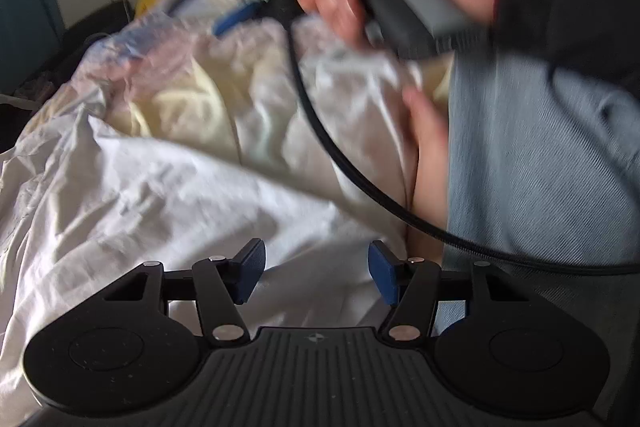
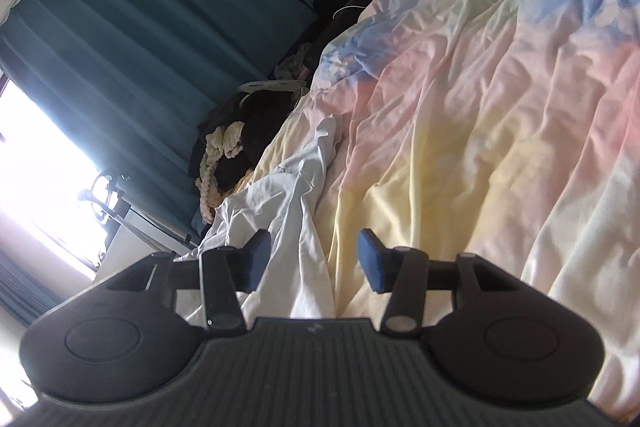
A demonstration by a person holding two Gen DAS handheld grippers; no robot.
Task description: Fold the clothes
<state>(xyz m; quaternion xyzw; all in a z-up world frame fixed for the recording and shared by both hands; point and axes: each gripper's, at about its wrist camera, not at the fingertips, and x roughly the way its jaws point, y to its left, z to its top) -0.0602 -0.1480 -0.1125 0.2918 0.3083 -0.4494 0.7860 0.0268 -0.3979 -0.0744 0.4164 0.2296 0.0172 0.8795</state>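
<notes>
Both pairs of jaws stand partly apart and we hold nothing in either. Our left gripper (image 1: 316,273) hangs over the white garment (image 1: 132,187), pads clear of the cloth. Our right gripper (image 2: 314,261) points along the bed; a fold of that white garment (image 2: 296,211) lies between its pads, untouched, near the left edge of the pastel bedsheet (image 2: 480,107).
</notes>
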